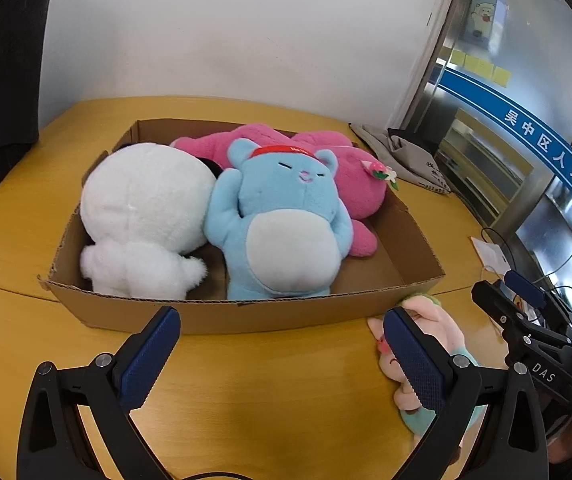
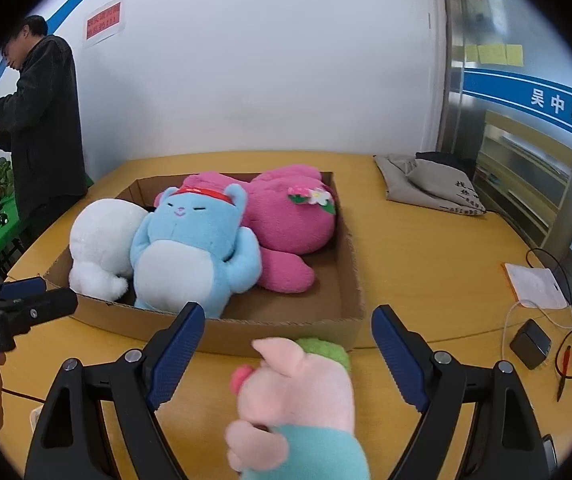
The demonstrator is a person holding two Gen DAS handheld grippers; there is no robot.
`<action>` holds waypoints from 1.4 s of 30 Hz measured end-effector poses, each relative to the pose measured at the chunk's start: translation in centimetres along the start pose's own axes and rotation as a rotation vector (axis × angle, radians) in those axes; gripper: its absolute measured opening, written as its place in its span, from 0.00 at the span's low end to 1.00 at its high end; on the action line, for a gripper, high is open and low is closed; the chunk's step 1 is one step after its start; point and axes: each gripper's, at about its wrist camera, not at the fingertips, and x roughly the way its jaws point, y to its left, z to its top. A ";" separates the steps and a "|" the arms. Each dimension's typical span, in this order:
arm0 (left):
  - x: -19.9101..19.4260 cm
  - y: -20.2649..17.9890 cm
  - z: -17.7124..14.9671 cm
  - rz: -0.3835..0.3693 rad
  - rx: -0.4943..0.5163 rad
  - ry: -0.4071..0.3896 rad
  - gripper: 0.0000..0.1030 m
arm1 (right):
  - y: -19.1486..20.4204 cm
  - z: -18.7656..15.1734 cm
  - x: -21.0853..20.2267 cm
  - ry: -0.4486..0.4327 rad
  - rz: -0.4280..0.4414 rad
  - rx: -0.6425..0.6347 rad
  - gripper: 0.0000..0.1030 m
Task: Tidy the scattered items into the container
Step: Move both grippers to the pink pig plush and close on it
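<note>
A cardboard box on the wooden table holds a white plush, a blue bear plush and a pink plush. A small pink pig plush in a teal top lies on the table outside the box's near right corner. My left gripper is open and empty in front of the box. My right gripper is open, with its fingers on either side of the pig plush.
A grey cloth bag lies at the table's far right. A white pouch, a black charger and cables lie at the right edge. A man in a dark jacket stands at far left.
</note>
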 end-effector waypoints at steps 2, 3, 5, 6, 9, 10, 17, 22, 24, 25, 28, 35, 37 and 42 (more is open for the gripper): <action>0.4 -0.5 -0.4 -0.017 0.008 0.018 1.00 | -1.8 -1.4 -0.2 0.047 0.008 0.020 0.83; 0.7 -0.8 -0.6 -0.026 0.015 0.028 1.00 | -2.4 -2.3 -0.2 0.082 0.036 0.019 0.83; 1.4 -1.3 -1.1 -0.038 0.022 0.053 1.00 | -2.9 -4.3 0.0 0.127 0.052 -0.002 0.83; 1.8 -1.5 -1.3 -0.044 0.021 0.066 1.00 | -2.9 -5.2 0.3 0.148 0.040 -0.010 0.83; 2.9 -2.2 -1.7 -0.072 0.015 0.104 1.00 | -3.3 -7.2 1.7 0.201 0.089 0.031 0.84; 3.2 -2.4 -1.8 -0.083 0.016 0.116 1.00 | -3.5 -7.6 1.8 0.210 0.140 0.055 0.84; 5.8 -3.1 -2.7 -0.180 -0.027 0.223 1.00 | 1.8 -9.1 2.2 0.252 0.278 -0.084 0.84; 8.0 -3.8 -3.6 -0.266 -0.043 0.279 1.00 | 4.4 -9.2 1.8 0.227 0.228 -0.210 0.84; 8.8 -4.3 -3.9 -0.292 -0.046 0.291 1.00 | 4.5 -9.4 1.6 0.228 0.220 -0.222 0.84; 9.2 -4.4 -4.0 -0.315 -0.051 0.297 0.98 | 4.4 -9.5 1.4 0.228 0.217 -0.224 0.85; 9.8 -4.9 -4.3 -0.382 -0.047 0.325 0.85 | 3.8 -9.7 0.9 0.234 0.217 -0.204 0.86; 9.4 -6.3 -4.1 -0.389 0.004 0.323 0.72 | 0.6 -9.1 -0.4 0.262 0.283 -0.138 0.79; 9.3 -6.4 -4.2 -0.381 0.011 0.319 0.69 | 0.9 -9.5 -0.2 0.276 0.302 -0.165 0.72; 8.6 -6.3 -3.7 -0.377 -0.001 0.309 0.62 | 1.1 -9.6 -0.6 0.238 0.313 -0.128 0.59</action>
